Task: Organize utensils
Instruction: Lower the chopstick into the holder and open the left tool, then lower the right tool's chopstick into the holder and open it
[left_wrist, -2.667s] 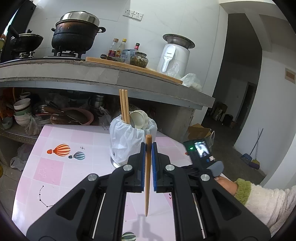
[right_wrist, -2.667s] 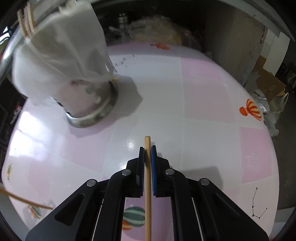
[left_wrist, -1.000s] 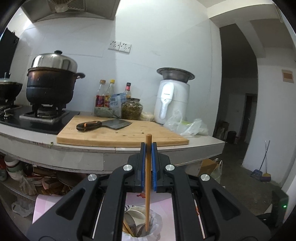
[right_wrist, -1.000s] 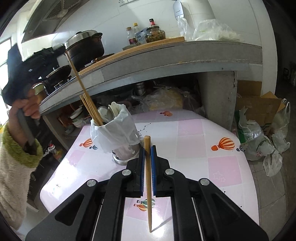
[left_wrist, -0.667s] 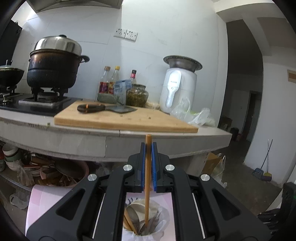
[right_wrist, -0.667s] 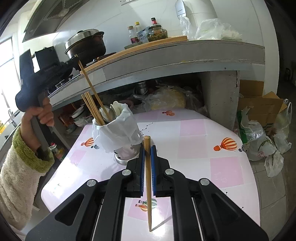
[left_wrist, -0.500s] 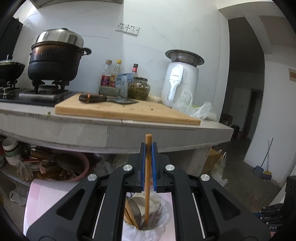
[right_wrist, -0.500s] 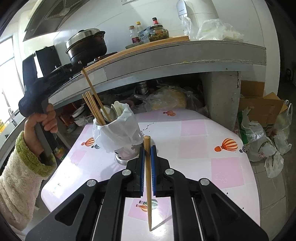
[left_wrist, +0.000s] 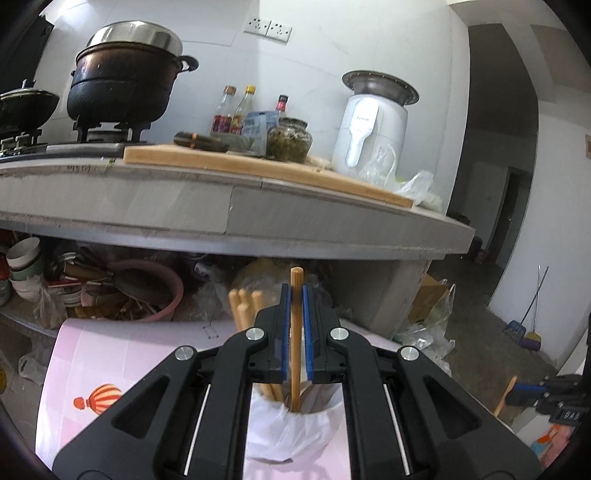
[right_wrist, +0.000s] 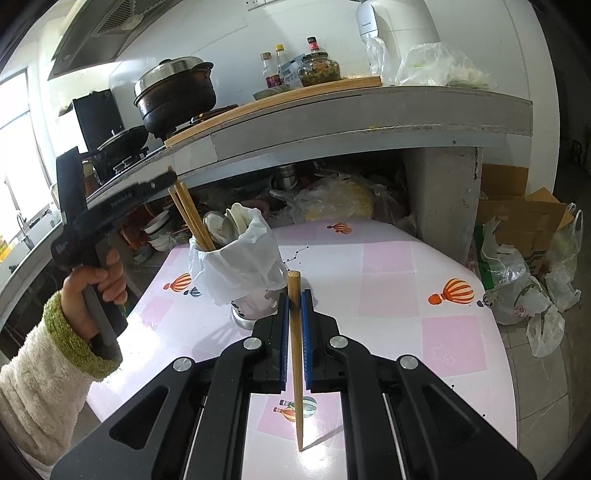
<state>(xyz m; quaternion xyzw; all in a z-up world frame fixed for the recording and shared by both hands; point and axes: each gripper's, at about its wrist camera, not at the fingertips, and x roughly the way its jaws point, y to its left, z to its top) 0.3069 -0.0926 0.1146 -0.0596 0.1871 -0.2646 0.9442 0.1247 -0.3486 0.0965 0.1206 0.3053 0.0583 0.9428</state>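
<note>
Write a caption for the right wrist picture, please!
Right gripper holds a chopstick above the pink table, near the utensil cup.

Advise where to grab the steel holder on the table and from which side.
Grip the holder by its bare steel base, from the table's open side. A white bag drapes the upper wall, and chopsticks and spoons crowd the mouth, so a top grasp is likely blocked.

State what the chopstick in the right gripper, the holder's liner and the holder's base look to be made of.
Chopstick: likely bamboo or wood, matte tan, with faint lengthwise grain. Liner: thin white plastic bag, translucent, crinkled and softly glossy. Holder base: apparently metal, probably stainless steel, silvery and reflective where it shows below the bag.
</note>
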